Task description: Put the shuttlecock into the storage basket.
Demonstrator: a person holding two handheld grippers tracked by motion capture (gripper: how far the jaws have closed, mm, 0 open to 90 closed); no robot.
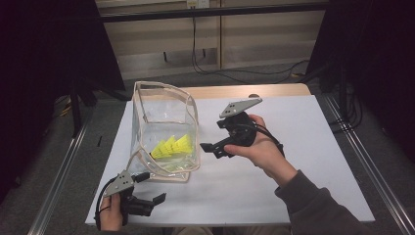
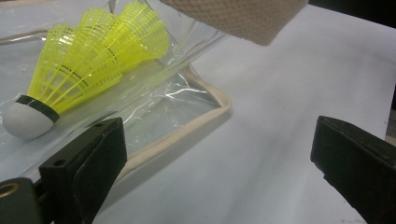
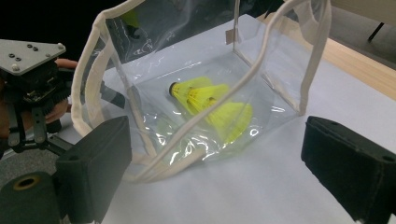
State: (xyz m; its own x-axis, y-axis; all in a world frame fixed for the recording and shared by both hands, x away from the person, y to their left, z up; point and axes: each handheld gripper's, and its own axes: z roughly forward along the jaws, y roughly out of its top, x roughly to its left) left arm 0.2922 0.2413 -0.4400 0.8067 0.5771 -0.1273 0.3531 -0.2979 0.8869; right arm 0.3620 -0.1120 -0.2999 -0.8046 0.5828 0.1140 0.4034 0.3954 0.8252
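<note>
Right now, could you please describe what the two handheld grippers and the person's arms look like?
Both the left gripper and the right gripper are black, with blocky padded jaws, a grey three-cornered plate on top and a trailing black cable. The right forearm wears a grey-brown sleeve.

One clear bag (image 1: 164,128) with cream edging is counted, standing at about 10 o'clock on the worktop (image 1: 293,147). Three yellow shuttlecocks (image 1: 172,146) are counted inside it, nested together; one white cork tip (image 2: 25,120) is shown in the left gripper view. Two grippers are counted: the left gripper (image 1: 159,199) at 7 o'clock and the right gripper (image 1: 209,148) near the centre, each with two black fingers (image 3: 100,161).
</note>
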